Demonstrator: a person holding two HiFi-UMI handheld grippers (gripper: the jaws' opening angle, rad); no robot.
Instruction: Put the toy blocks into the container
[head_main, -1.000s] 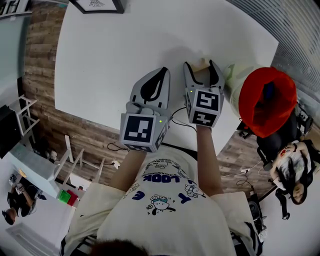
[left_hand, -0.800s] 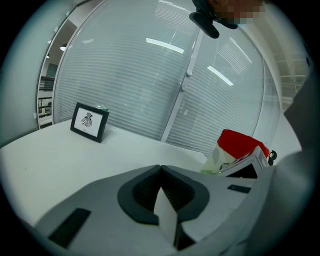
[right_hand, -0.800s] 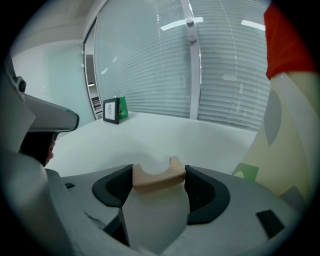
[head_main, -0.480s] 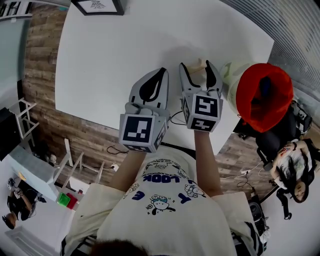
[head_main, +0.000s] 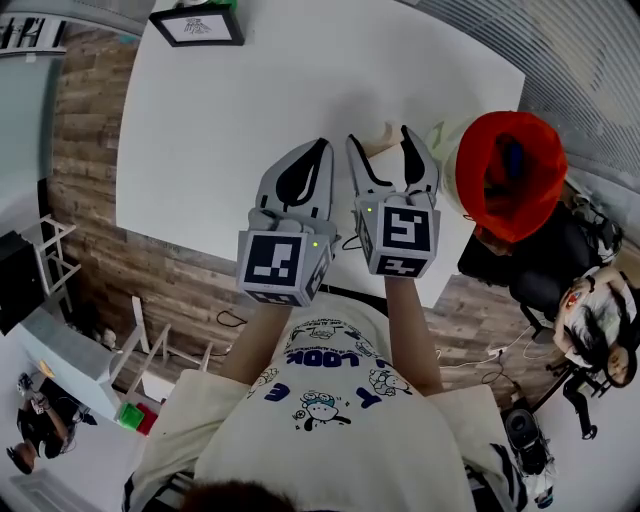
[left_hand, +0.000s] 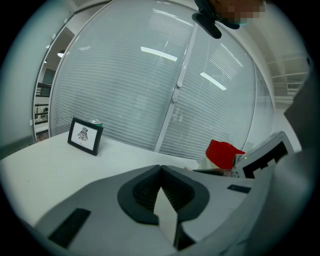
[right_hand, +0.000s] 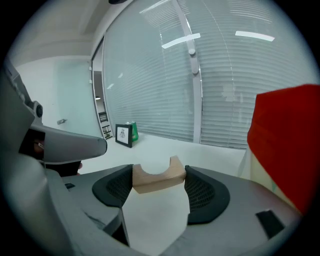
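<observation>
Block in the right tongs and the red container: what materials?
Block: probably bare wood; matte pale tan, no paint, with a curved notch cut in the top. Container: looks like soft fabric; matte red with an uneven, slumped rim. Can't confirm.

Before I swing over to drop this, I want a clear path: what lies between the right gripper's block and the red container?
Nothing: in the head view only bare white table separates the wooden block from the red container.
</observation>
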